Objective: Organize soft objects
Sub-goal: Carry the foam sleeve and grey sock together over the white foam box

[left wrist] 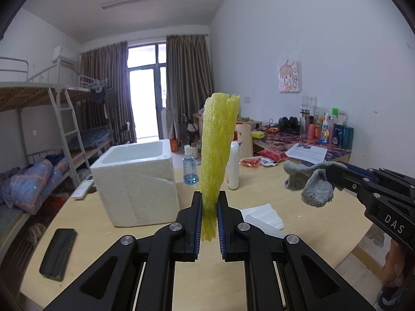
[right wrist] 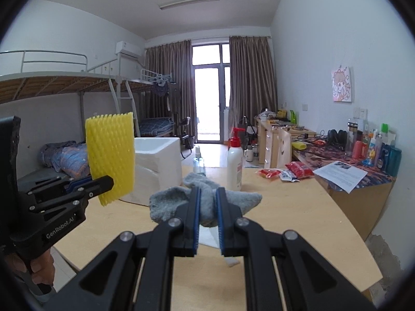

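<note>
A yellow foam net sleeve (left wrist: 218, 150) stands upright above the wooden table (left wrist: 298, 194), pinched at its lower end by my left gripper (left wrist: 209, 202), which is shut on it. In the right wrist view the same sleeve (right wrist: 111, 155) shows flat and wide at the left, held by the left gripper (right wrist: 103, 181). A grey sock (right wrist: 171, 202) hangs bunched from my right gripper (right wrist: 208, 202), which is shut on it above the table (right wrist: 298, 220). The sock (left wrist: 311, 184) and right gripper (left wrist: 334, 178) also appear at the right of the left wrist view. A white foam box (left wrist: 137, 181) stands open-topped on the table's left.
A white lotion bottle (left wrist: 233, 165) and a blue spray bottle (left wrist: 190, 165) stand behind the sleeve. A black phone (left wrist: 58, 252) lies near left, a remote (left wrist: 83, 188) beside the box, white foam sheets (left wrist: 264, 217) under the grippers. Red snack packs (right wrist: 285, 171) and paper (right wrist: 339, 173) lie far right.
</note>
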Available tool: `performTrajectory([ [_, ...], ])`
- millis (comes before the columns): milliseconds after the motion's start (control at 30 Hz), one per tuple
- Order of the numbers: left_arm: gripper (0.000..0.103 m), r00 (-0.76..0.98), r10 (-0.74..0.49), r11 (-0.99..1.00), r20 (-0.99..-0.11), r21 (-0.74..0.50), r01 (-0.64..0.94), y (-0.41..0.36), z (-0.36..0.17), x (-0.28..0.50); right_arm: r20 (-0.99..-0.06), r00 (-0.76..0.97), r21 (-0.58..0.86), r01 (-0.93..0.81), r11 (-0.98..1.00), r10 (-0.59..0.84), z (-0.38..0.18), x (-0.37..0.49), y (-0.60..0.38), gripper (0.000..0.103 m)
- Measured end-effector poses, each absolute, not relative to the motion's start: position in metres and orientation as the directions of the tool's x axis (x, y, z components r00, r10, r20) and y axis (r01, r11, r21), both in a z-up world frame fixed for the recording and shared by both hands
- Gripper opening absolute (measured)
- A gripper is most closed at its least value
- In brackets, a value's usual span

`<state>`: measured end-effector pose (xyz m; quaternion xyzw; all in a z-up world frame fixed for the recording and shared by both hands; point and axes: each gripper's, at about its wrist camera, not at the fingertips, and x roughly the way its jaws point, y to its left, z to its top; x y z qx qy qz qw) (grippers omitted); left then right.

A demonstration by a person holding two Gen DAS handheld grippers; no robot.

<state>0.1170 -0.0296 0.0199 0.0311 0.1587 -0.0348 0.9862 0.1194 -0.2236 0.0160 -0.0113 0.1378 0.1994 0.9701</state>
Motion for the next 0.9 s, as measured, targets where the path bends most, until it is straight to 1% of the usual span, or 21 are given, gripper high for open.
performTrajectory([
  [67,0.012,0.951,-0.049,0.996,-0.305,0.052,0.068,-0.030,0.020,0.110,-0.269,0.883,0.032,-0.392,0.919,0.386,0.016,0.115,-0.223,0.015],
  [200,0.012,0.947,-0.038,0.997,-0.320,0.052,0.057,-0.028,0.017,0.104,-0.272,0.877,0.041,-0.400,0.915,0.396,0.015,0.112,-0.220,0.015],
  [400,0.012,0.952,-0.004,0.999,-0.308,0.050,0.020,-0.024,0.018,0.092,-0.260,0.864,0.043,-0.436,0.899,0.431,0.014,0.105,-0.214,0.015],
  [667,0.012,0.949,0.093,0.995,-0.302,0.070,-0.075,-0.003,0.016,0.082,-0.270,0.813,0.059,-0.521,0.851,0.516,0.009,0.117,-0.191,0.015],
  [900,0.012,0.934,0.175,0.985,-0.311,0.056,-0.165,0.023,0.015,0.079,-0.277,0.767,0.064,-0.586,0.808,0.578,0.007,0.130,-0.167,0.015],
])
